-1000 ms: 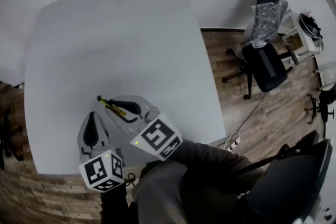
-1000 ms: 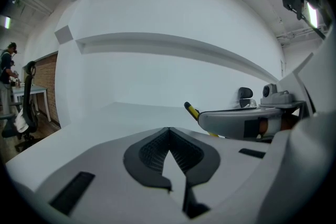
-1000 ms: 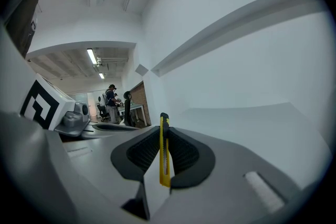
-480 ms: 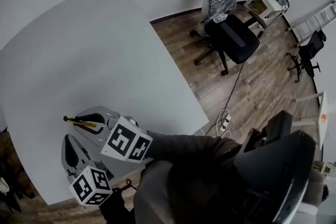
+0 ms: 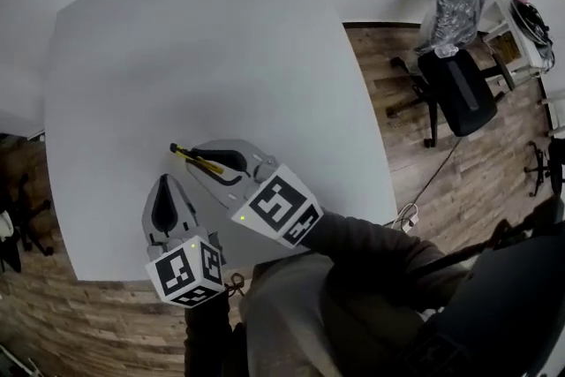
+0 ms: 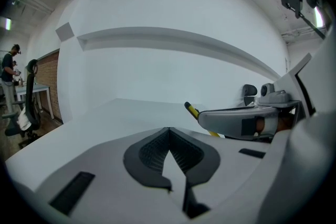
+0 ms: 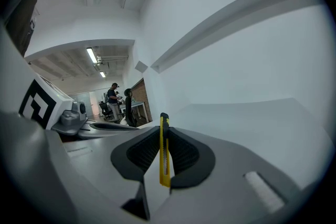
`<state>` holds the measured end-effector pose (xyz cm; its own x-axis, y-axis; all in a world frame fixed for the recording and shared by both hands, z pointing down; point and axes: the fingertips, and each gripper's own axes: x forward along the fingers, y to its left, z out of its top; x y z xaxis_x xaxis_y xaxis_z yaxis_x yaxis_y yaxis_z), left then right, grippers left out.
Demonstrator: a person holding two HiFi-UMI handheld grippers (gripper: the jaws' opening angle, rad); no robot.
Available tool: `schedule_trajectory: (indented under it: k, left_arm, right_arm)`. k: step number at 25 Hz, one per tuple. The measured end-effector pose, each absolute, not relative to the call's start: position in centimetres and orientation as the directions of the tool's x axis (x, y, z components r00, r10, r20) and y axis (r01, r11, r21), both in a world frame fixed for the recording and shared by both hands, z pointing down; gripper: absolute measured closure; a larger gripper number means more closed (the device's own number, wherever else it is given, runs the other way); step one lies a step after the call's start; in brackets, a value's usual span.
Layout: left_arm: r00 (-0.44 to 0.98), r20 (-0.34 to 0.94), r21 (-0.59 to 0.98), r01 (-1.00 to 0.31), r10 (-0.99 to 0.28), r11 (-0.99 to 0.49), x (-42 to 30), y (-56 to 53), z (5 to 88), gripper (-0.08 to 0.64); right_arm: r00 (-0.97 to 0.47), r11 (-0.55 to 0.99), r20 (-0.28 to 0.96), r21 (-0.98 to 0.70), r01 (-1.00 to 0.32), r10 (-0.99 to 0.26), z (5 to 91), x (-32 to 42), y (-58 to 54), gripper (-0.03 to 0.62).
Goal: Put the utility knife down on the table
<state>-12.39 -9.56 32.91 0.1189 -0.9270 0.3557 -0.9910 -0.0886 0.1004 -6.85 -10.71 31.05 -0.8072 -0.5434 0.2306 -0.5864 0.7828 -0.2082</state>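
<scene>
Grippers sit side by side over the near part of the white table [image 5: 203, 40]. Right gripper [image 7: 164, 136]: jaws pinching the utility knife [image 7: 165, 165], a yellow and black body held edge-on between the ribbed pads, with its black tip projecting past the jaw tips toward the far left. The knife is over the table's near part (contact with the surface cannot be confirmed). Left gripper [image 6: 169, 136]: jaws pressed together at the tips with nothing between them, positioned just left of the right gripper and nearer the table edge. Office chair [image 5: 455, 88] stands on the wood floor [image 5: 388, 163], well apart to the far right.
</scene>
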Motion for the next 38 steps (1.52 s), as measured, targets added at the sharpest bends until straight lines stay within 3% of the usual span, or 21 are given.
schedule_trajectory:
  k: [38]
  left_arm:
    - [0.151, 0.476, 0.163, -0.983, -0.866, -0.082, -14.2, -13.5, 40.5, 0.557]
  right_arm:
    - [-0.791, 0.752, 0.358, -0.278, -0.598, -0.497, 39.3, -9.4, -14.6, 0.541]
